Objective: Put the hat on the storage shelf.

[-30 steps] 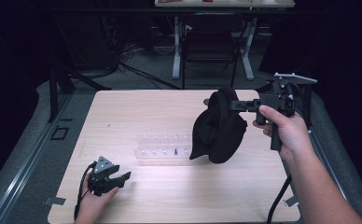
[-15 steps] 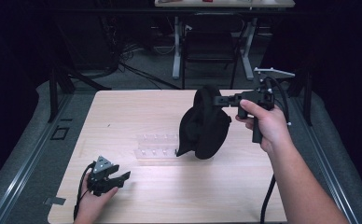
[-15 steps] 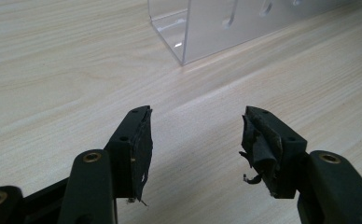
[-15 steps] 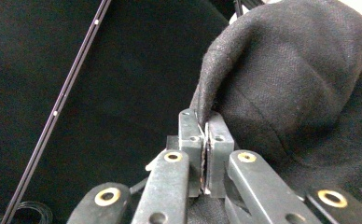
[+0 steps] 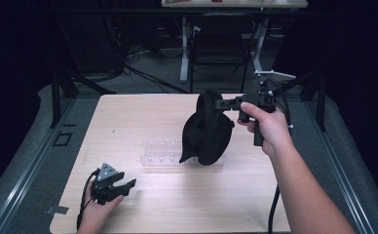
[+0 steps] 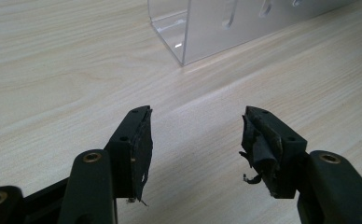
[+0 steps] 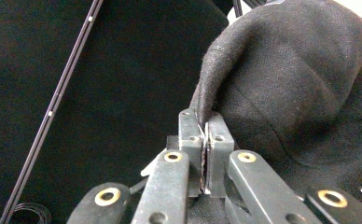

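A black fabric hat (image 5: 207,129) hangs above the middle of the wooden table (image 5: 128,117), its lower edge over a clear plastic rack (image 5: 160,151). My right gripper (image 5: 219,104) is shut on the hat's brim at the top; in the right gripper view the jaws pinch the thick cloth edge (image 7: 206,106) of the hat (image 7: 300,84). My left gripper (image 5: 126,185) rests low at the table's near left corner, open and with nothing between its fingers (image 6: 139,140). The rack's clear corner (image 6: 188,32) stands ahead of it in the left gripper view.
The table's edges drop to a grey floor with metal rails (image 5: 36,165) on both sides. A dark chair (image 5: 218,44) and a desk's legs stand beyond the far edge. A cable (image 5: 274,204) trails from the right hand along the forearm.
The right hand has carried the hat leftward from the table's right side to over the rack. The left gripper has stayed where it was.
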`<control>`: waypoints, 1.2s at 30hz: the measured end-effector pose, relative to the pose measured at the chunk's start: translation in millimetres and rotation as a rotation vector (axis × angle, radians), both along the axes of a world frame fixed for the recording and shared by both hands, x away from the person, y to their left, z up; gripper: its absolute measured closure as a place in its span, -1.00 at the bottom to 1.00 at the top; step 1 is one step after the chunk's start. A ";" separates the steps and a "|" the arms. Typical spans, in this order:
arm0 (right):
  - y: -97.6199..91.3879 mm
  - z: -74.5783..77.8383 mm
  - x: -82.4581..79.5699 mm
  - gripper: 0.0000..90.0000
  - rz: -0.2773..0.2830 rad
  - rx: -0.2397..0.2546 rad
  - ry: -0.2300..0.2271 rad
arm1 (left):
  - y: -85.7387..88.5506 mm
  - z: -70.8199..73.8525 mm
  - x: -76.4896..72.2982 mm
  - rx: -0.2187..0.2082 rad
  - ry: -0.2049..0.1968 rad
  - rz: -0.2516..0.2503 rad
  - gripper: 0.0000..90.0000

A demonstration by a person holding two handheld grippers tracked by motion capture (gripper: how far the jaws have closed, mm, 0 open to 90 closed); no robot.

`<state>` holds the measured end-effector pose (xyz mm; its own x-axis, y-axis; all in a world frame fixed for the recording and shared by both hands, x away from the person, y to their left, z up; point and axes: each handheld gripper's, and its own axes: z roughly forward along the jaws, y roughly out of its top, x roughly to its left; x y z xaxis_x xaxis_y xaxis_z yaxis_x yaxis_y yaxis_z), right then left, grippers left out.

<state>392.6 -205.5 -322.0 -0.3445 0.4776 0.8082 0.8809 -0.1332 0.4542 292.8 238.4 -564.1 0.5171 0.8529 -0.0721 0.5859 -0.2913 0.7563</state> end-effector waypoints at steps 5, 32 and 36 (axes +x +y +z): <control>2.0 -1.7 3.1 0.96 -0.004 -0.011 0.002 | -0.2 0.1 0.3 0.001 0.002 0.001 -0.04; 28.0 -11.7 13.1 0.95 0.028 0.036 -0.006 | -19.1 13.4 -7.8 -0.045 -0.055 -0.082 0.06; 25.7 -16.7 11.8 0.95 0.019 0.063 0.002 | -31.9 29.3 -9.0 -0.067 -0.085 -0.132 0.09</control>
